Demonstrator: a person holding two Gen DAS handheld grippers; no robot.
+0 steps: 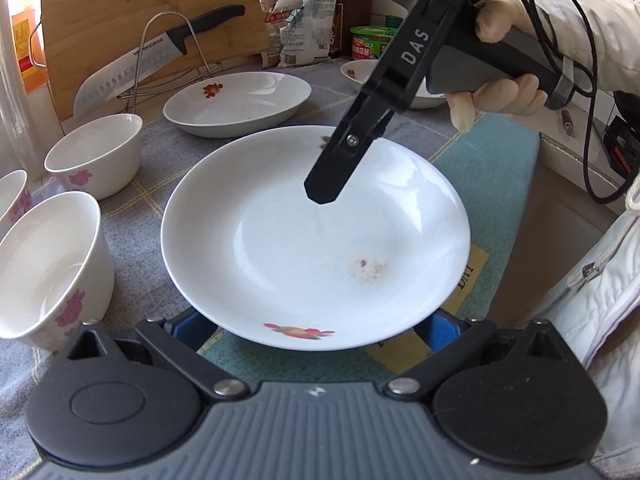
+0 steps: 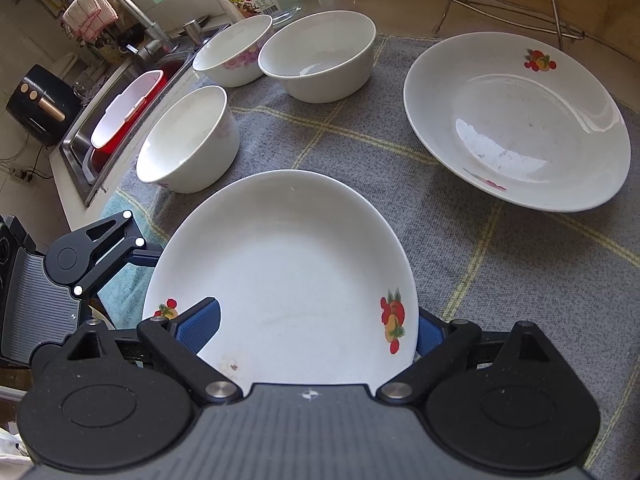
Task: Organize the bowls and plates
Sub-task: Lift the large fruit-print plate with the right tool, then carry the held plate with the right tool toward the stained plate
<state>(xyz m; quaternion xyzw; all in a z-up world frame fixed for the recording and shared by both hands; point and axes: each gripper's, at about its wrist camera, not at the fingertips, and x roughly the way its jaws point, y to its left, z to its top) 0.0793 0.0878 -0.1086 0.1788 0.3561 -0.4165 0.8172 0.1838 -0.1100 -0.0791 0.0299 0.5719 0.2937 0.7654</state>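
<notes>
A white plate with fruit prints (image 1: 316, 236) fills the middle of both views (image 2: 288, 280). My left gripper (image 1: 316, 332) sits under its near edge; its blue pads show on both sides of the rim and the plate covers its fingertips. My right gripper (image 2: 316, 328) has the plate's edge between its blue pads (image 2: 200, 326), one finger over the plate and one below; that upper finger shows in the left wrist view (image 1: 328, 172). A second plate (image 1: 236, 102) lies further back on the cloth (image 2: 516, 120). Three white bowls (image 2: 188, 140) stand to the left.
A grey checked cloth (image 2: 360, 152) covers the counter. A knife (image 1: 132, 68) on a wire rack leans against a wooden board. A sink with a red tub (image 2: 120, 120) lies at the left. Jars and packets (image 1: 304, 28) stand at the back, with another bowl (image 1: 360, 72).
</notes>
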